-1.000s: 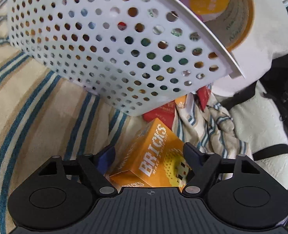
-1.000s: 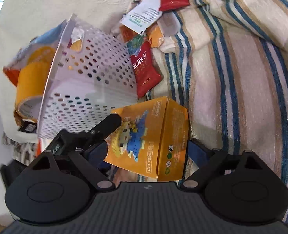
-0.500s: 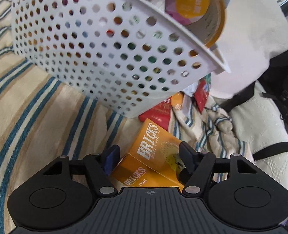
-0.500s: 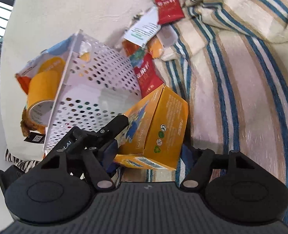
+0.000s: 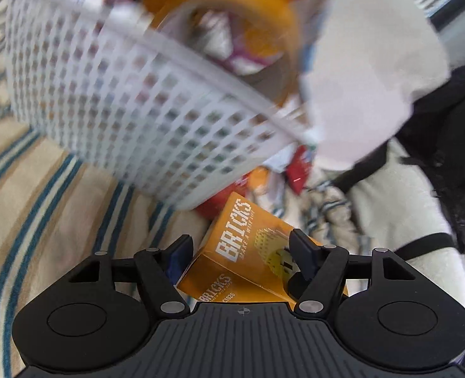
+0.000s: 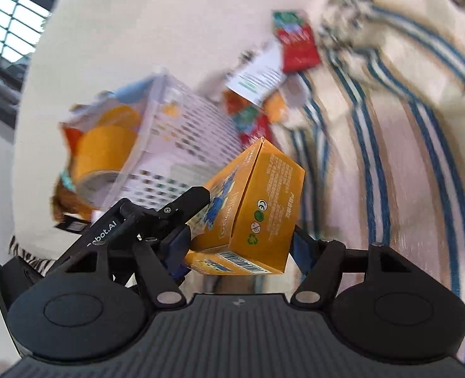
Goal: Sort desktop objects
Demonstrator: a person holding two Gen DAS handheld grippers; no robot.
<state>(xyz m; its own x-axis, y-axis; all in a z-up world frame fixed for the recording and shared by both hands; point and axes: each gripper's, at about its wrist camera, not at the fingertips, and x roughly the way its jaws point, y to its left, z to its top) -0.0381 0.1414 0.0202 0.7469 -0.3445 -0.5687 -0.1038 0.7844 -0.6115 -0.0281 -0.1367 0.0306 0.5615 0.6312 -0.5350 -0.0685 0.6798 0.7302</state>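
Both tongs clamp the orange bricks box [image 5: 248, 252]: left tongs [image 5: 241, 253] and right tongs [image 6: 237, 236] each grip opposite faces. Box is tilted, held above the striped cloth [image 6: 390, 173]. White perforated basket [image 5: 137, 100], tipped, sits at 11 o'clock; red sachets [image 6: 295, 44] lie at 12 o'clock.

Matte black left claw [image 5: 240, 256] and right claw [image 6: 238, 245] alike: ribbed housing, round domed discs on both flanks, angled linkage arms with silver screw heads, dark blue pads [image 5: 178, 253], white "bot.AI" lettering on left claw's side.
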